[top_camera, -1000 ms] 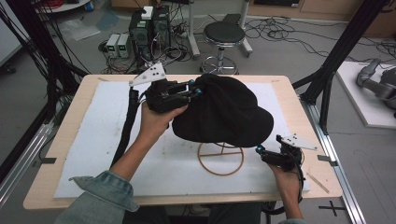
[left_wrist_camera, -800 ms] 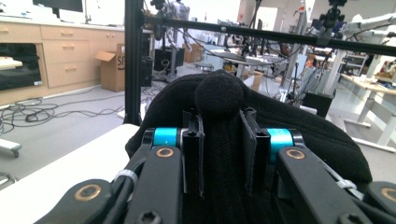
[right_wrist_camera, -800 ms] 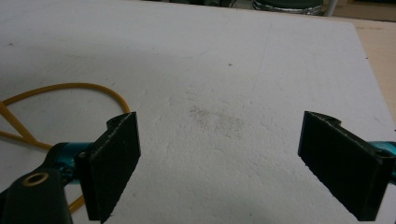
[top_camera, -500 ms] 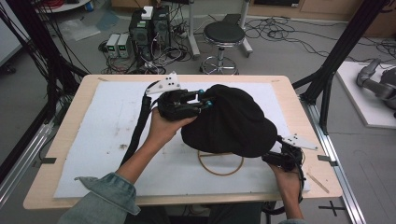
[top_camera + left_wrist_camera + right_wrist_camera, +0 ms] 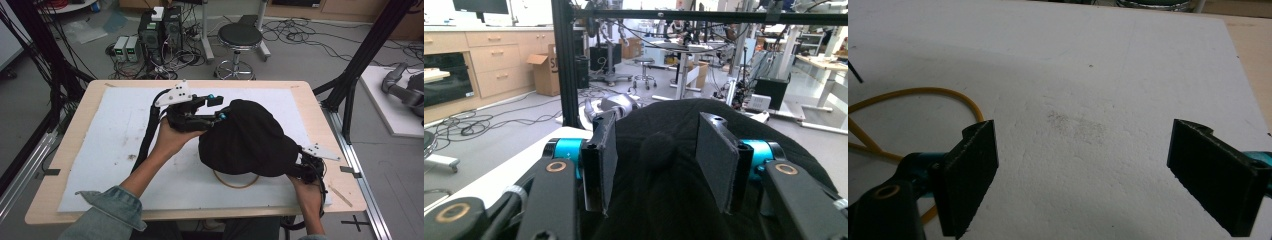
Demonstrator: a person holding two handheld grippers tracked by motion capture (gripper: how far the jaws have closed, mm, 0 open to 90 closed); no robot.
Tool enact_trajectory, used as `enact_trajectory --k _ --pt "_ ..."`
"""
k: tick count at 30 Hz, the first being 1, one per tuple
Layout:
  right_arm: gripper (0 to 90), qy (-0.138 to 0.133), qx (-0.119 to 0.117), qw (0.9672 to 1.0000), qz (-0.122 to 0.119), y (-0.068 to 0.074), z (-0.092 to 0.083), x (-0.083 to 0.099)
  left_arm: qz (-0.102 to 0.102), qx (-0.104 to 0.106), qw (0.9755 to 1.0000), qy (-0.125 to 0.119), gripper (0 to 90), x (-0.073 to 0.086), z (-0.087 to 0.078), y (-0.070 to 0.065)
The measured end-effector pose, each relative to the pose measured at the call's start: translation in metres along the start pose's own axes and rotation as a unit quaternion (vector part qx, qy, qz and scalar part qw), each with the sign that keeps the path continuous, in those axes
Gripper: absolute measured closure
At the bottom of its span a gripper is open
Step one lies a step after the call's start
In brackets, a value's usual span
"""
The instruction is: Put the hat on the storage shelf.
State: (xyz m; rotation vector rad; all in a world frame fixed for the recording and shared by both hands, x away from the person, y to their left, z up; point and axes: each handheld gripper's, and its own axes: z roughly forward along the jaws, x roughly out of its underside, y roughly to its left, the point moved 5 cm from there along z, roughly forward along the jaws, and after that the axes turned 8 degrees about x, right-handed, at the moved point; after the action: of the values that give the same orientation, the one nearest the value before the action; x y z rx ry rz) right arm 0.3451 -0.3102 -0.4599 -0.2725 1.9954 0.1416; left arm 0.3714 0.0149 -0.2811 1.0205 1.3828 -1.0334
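the left gripper (image 5: 214, 107) sits at the far-left side of the black hat (image 5: 247, 137), held in the person's left hand (image 5: 172, 140). its jaws have just been opening and now stand apart, with the crown of the hat and its small top button (image 5: 659, 147) between the pads (image 5: 716, 157) — the pads no longer press on the cloth. in the left gripper view the hat (image 5: 674, 200) rises as a dark mound between the two jaws.

the right gripper (image 5: 310, 170) rests at the near-right edge of the hat's brim, low over the white foam board (image 5: 115, 145) that covers the wooden table (image 5: 65, 130). its jaws are spread wide with bare board between them — nothing is clamped.

the hat sits on a yellow wire stand (image 5: 235, 182), whose ring base shows under the near brim; in the right gripper view a curve of that yellow wire (image 5: 918, 95) lies just left of the left pad. the hat is right of the board's middle.
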Motion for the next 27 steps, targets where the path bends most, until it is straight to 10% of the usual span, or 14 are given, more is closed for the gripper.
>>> enact_trajectory --k 13,27 --pt "12.8 0.001 0.002 1.0 0.005 0.0 -0.001 0.0 -0.002 -0.063 0.998 0.007 46.3 0.008 -0.057 0.019" --pt "12.8 0.0 0.004 1.0 0.003 0.001 0.002 -0.001 -0.014 -0.171 0.9845 0.037 40.1 0.05 -0.127 0.044"
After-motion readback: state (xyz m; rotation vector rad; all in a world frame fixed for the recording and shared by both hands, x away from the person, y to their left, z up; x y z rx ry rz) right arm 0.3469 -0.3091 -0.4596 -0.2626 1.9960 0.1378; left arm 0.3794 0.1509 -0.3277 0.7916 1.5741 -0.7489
